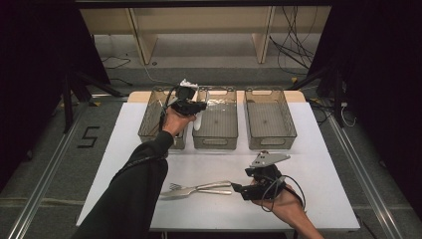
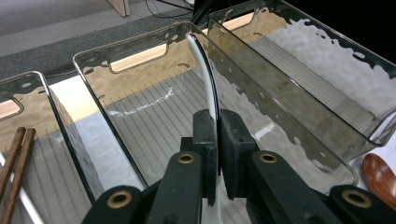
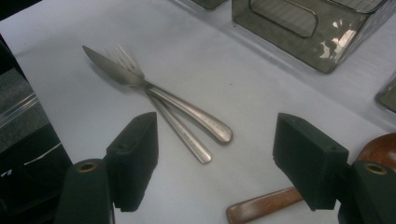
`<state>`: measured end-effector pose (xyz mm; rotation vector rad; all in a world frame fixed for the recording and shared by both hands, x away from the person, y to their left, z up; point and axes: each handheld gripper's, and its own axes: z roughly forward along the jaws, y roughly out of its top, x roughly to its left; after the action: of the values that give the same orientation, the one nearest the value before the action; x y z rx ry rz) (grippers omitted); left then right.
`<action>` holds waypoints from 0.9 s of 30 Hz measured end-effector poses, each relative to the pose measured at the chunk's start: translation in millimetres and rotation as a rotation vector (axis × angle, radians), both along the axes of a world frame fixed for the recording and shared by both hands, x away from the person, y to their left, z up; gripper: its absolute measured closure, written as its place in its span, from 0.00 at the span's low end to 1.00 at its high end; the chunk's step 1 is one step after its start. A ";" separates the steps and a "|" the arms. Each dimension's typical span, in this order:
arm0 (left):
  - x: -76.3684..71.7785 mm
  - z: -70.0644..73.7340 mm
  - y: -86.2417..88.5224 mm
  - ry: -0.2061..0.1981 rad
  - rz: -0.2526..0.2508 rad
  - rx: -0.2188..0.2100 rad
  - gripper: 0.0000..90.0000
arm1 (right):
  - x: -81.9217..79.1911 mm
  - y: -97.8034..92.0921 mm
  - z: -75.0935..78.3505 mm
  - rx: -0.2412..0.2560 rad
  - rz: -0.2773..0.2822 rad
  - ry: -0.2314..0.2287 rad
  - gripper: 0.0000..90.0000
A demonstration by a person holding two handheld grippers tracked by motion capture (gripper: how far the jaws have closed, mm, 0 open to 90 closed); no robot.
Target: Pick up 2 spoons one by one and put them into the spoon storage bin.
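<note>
While my left gripper point(image 1: 195, 107) is clamping a white spoon point(image 2: 203, 70) by its handle, I am holding it over the middle bin point(image 1: 215, 141) of three clear bins at the far side of the white table point(image 1: 328, 199). In the left gripper view the jaws are pressed together on the thin white handle, and the spoon is arching up and away above the ribbed floor of that bin. I am judging the step in hand to be the release into this bin. To do it well, I am keeping the spoon inside the bin's walls, lowering it close to the floor before parting the jaws, and tilting the gripper so the spoon lies flat along the bin's length rather than catching the rim.

My right gripper point(image 3: 215, 158) is hanging with its jaws wide apart and holding nothing, low above the table near the handles of a steel knife point(image 3: 154, 88) and fork point(image 3: 163, 116) that are lying crossed and touching. A brown wooden utensil point(image 3: 266, 205) is lying just beside the right gripper's jaws. Wooden chopsticks point(image 2: 16, 163) are resting in the left bin point(image 1: 149, 122).
</note>
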<state>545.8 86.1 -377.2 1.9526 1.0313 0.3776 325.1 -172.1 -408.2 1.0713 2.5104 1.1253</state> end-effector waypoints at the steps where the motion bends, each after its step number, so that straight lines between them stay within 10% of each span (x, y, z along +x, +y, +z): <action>1: 0.7 -0.2 -0.2 -0.001 -0.001 0.004 0.94 | 0.0 0.2 0.1 -0.001 0.001 0.001 0.36; 11: 5.2 -8.4 -2.9 0.003 0.006 -0.006 0.93 | -0.3 0.4 0.1 -0.001 0.006 0.001 0.36; 20: -1.2 3.7 0.7 0.057 -0.028 -0.022 0.68 | -0.6 -0.4 0.1 -0.001 0.004 0.000 0.36; 27: -34.6 26.4 19.2 0.050 -0.076 -0.061 0.45 | -0.3 -0.7 -0.3 -0.004 0.000 0.000 0.36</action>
<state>511.2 105.3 -350.8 1.9487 0.9861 0.2541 324.8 -172.9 -408.5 1.0701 2.5120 1.1195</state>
